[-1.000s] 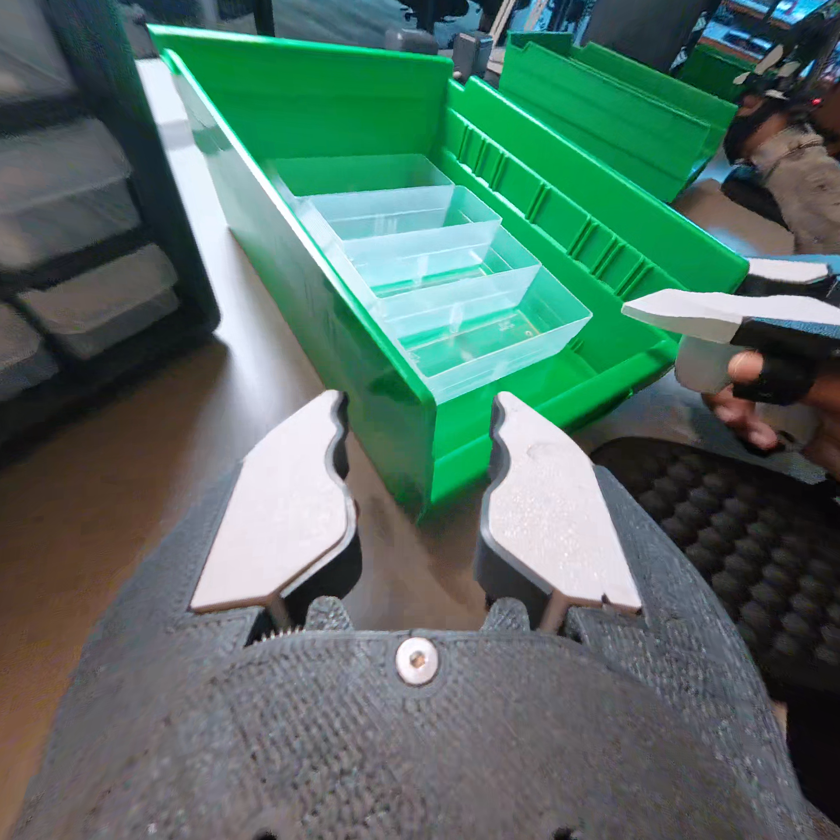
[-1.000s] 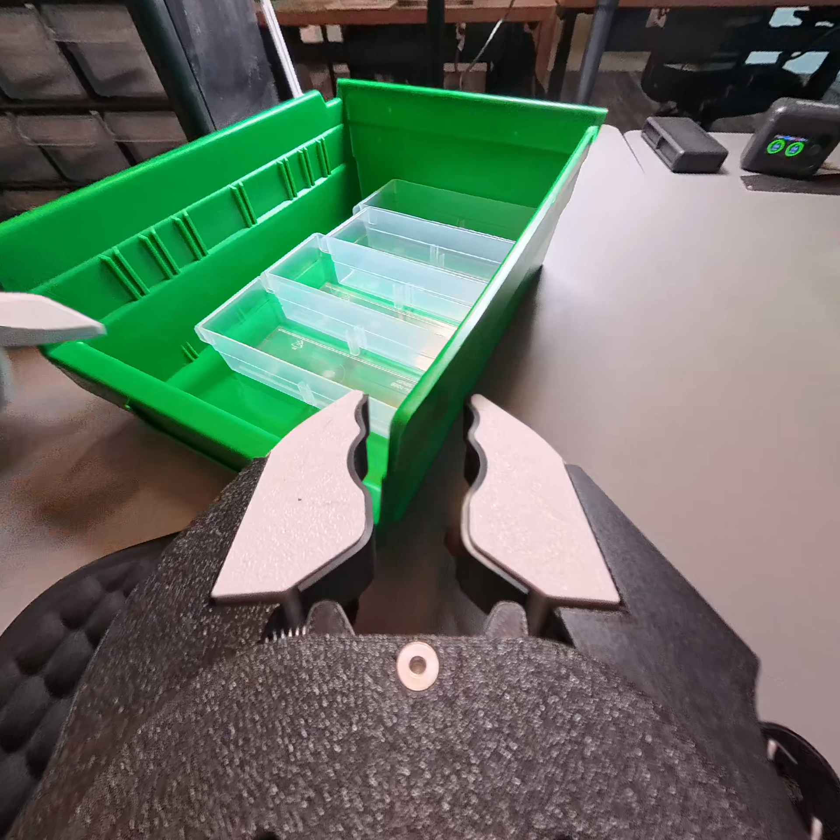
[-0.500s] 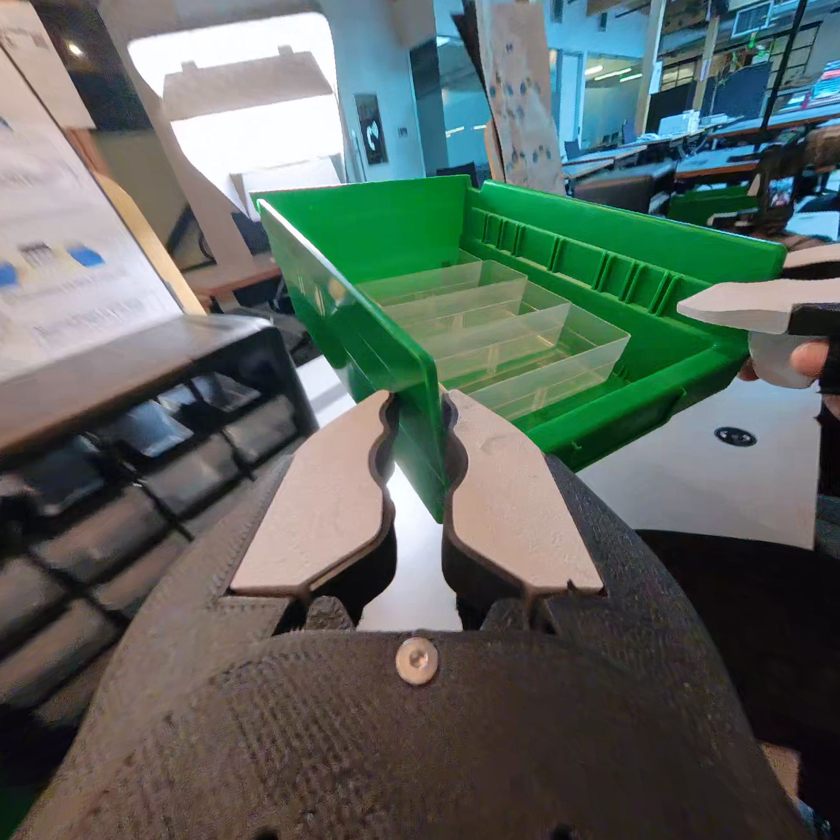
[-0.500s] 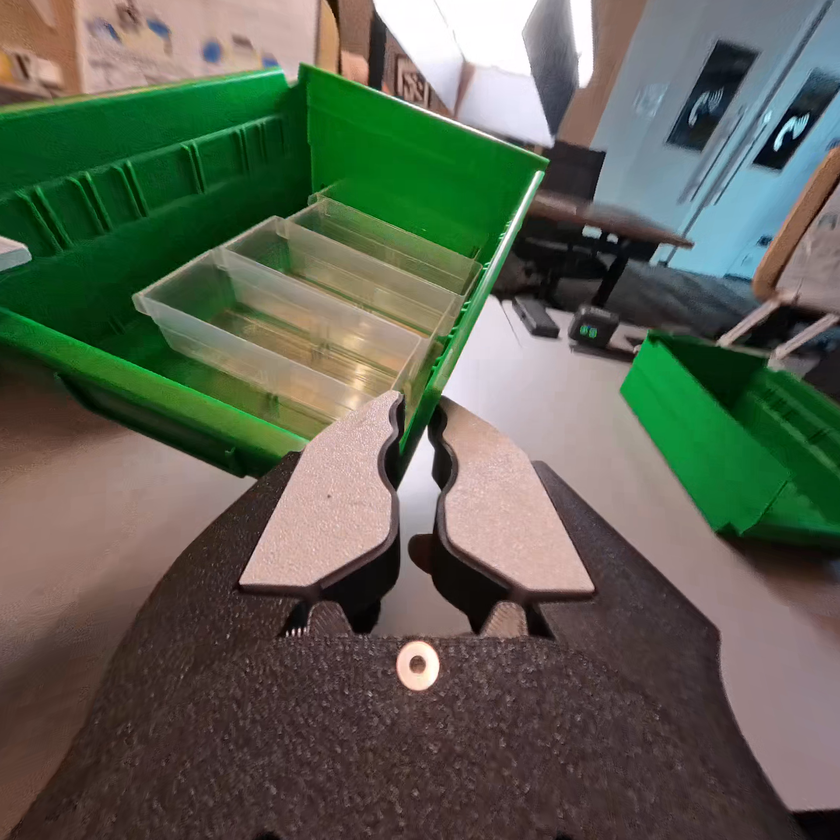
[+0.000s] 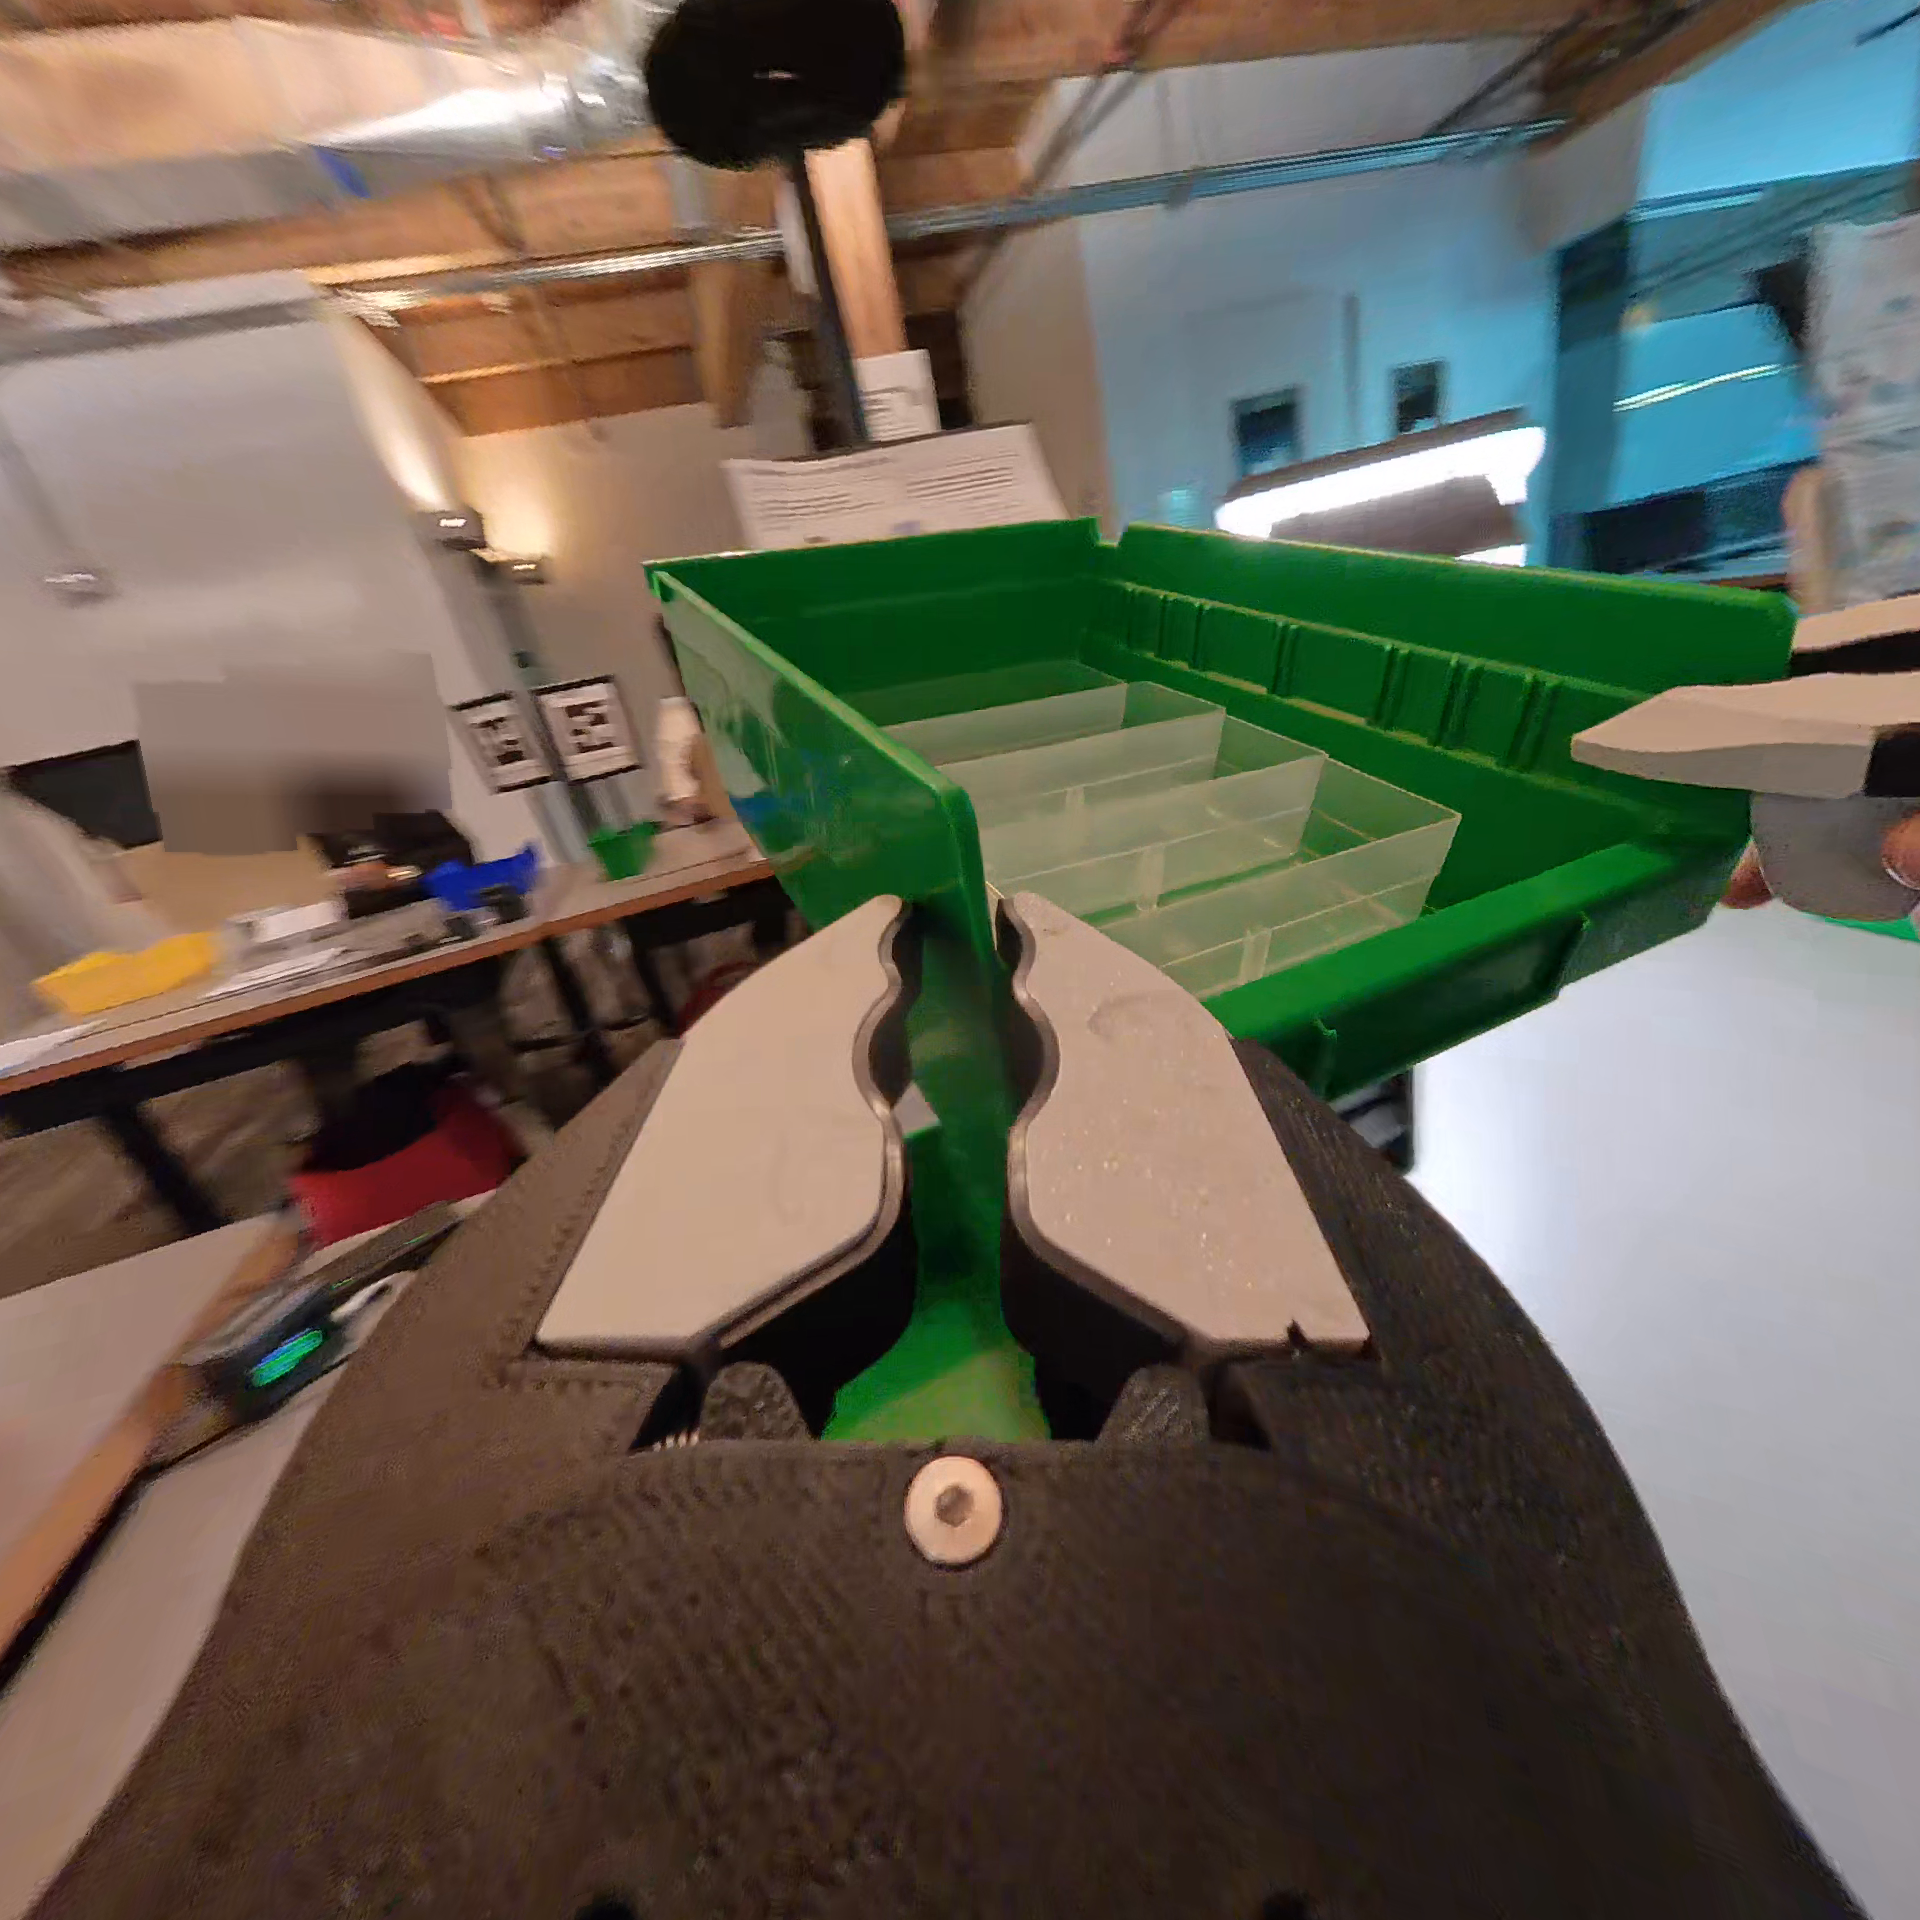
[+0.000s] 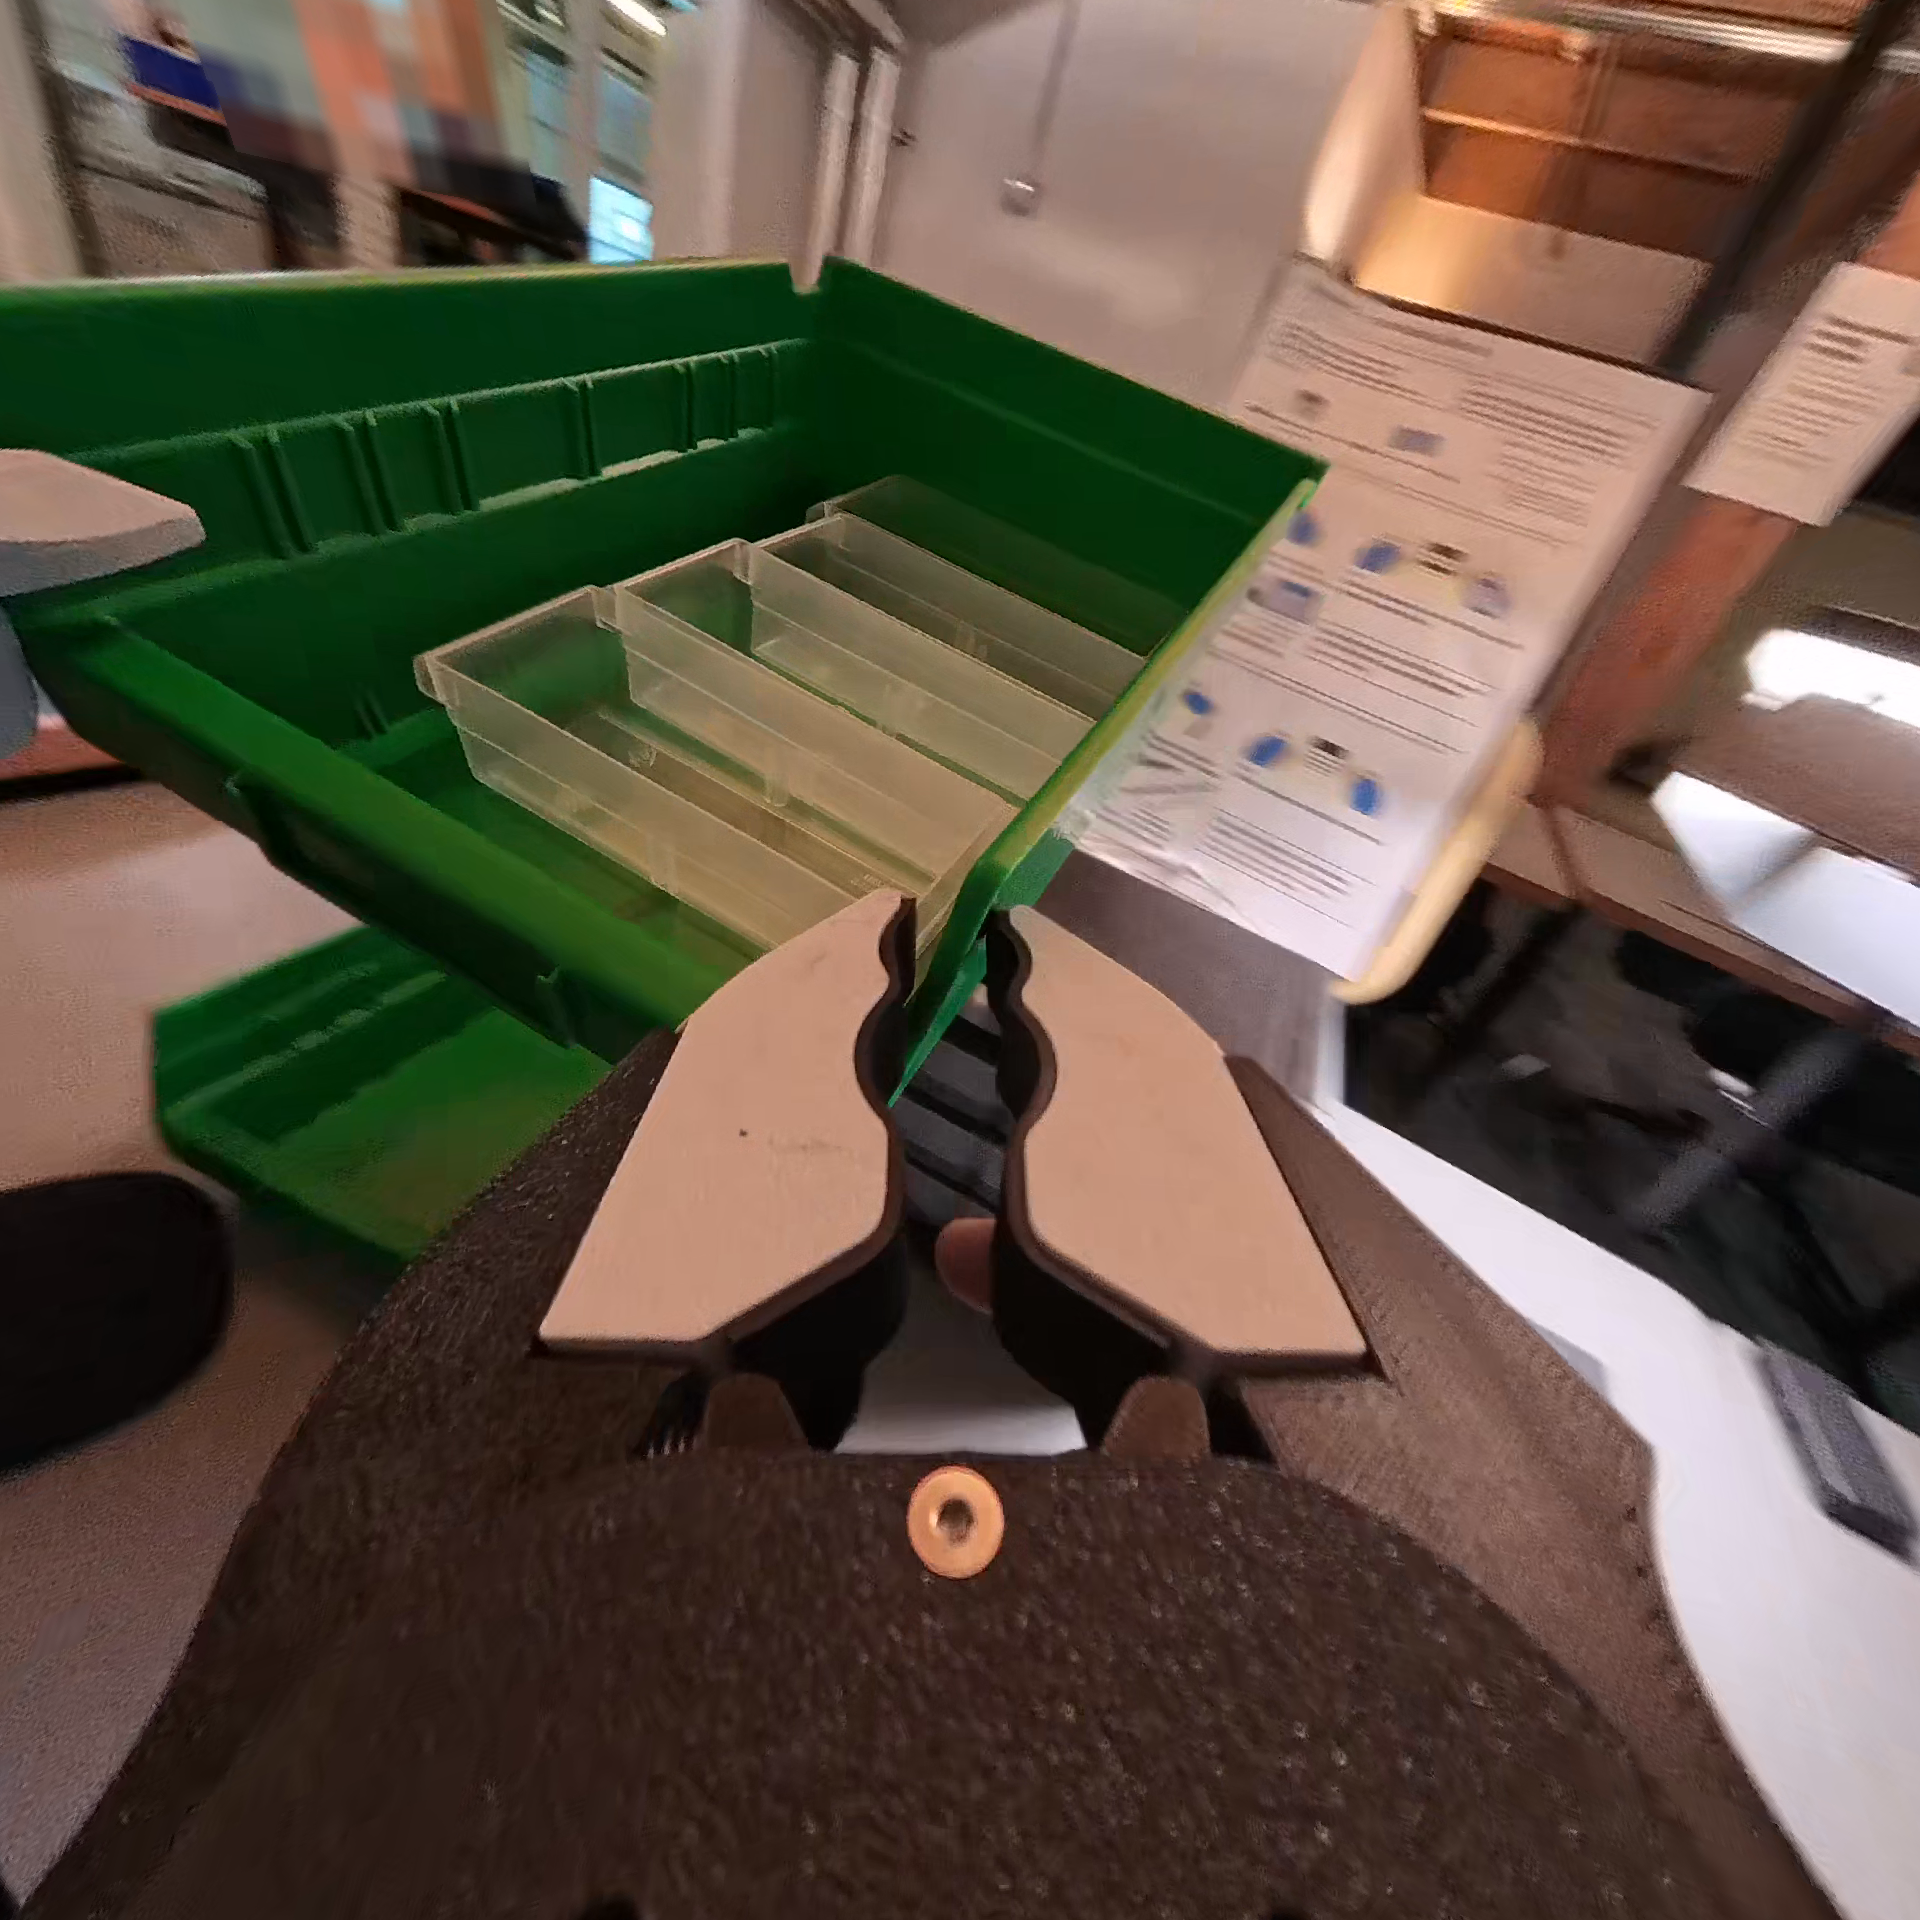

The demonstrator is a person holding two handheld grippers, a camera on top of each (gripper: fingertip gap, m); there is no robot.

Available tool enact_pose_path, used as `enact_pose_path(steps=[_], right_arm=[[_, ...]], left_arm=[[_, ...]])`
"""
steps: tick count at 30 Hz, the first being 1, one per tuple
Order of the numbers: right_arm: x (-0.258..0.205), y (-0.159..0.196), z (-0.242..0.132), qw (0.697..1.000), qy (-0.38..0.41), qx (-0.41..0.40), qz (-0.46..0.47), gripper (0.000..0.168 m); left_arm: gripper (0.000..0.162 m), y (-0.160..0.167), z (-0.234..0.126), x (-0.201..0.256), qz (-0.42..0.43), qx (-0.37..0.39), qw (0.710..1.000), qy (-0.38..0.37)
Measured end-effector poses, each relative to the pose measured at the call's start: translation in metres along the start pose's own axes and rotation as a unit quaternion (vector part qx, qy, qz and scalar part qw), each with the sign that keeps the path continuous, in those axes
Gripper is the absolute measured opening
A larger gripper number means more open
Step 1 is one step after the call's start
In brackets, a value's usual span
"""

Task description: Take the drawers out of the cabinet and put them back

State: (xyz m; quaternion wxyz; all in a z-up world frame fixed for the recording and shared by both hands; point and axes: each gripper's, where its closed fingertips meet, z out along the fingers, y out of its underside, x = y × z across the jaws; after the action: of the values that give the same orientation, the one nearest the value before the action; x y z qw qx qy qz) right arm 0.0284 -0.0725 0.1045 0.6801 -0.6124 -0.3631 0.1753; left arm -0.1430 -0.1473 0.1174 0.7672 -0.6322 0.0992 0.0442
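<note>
Drawers (image 5: 1195, 831) in green bin (image 5: 1455, 644) pinched by both hand-held grippers; second bin (image 6: 343, 1101) only right view

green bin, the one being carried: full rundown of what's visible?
The green bin is glossy moulded plastic, long and open-topped, with ribbed slots along one inner side wall. It is lifted and tilted. The left gripper and right gripper each pinch a near corner wall. Four clear plastic drawers lie overlapping inside.
</note>
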Motion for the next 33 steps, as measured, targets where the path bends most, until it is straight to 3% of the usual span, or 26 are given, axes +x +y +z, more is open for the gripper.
enact_pose_path(steps=[6,11,14,17,23,29,31,33], right_arm=[[-0.138,-0.006,0.091,0.990,-0.137,0.014,0.033,0.014],[-0.249,0.015,0.133,0.973,-0.223,-0.008,0.061,0.017],[-0.301,0.035,0.142,0.963,-0.260,-0.030,0.066,0.019],[-0.337,0.055,0.143,0.955,-0.282,-0.045,0.077,0.022],[-0.373,0.109,0.147,0.947,-0.302,-0.089,0.068,0.024],[-0.369,0.133,0.133,0.928,-0.354,-0.120,-0.007,0.034],[-0.354,0.131,0.117,0.914,-0.383,-0.123,-0.049,0.057],[-0.329,0.140,0.106,0.901,-0.395,-0.132,-0.122,0.068]], left_arm=[[0.009,0.030,-0.080,-0.128,0.023,-0.025,0.989,-0.145],[0.006,0.075,-0.144,-0.205,0.046,-0.074,0.971,-0.222],[0.005,0.110,-0.174,-0.235,0.034,-0.102,0.969,-0.222],[0.008,0.149,-0.195,-0.250,-0.006,-0.122,0.977,-0.174],[0.011,0.219,-0.211,-0.256,-0.035,-0.179,0.977,-0.110],[0.015,0.272,-0.199,-0.251,-0.078,-0.223,0.967,-0.092],[0.030,0.284,-0.197,-0.249,-0.065,-0.259,0.959,-0.093],[0.039,0.278,-0.199,-0.258,-0.026,-0.271,0.955,-0.118]])
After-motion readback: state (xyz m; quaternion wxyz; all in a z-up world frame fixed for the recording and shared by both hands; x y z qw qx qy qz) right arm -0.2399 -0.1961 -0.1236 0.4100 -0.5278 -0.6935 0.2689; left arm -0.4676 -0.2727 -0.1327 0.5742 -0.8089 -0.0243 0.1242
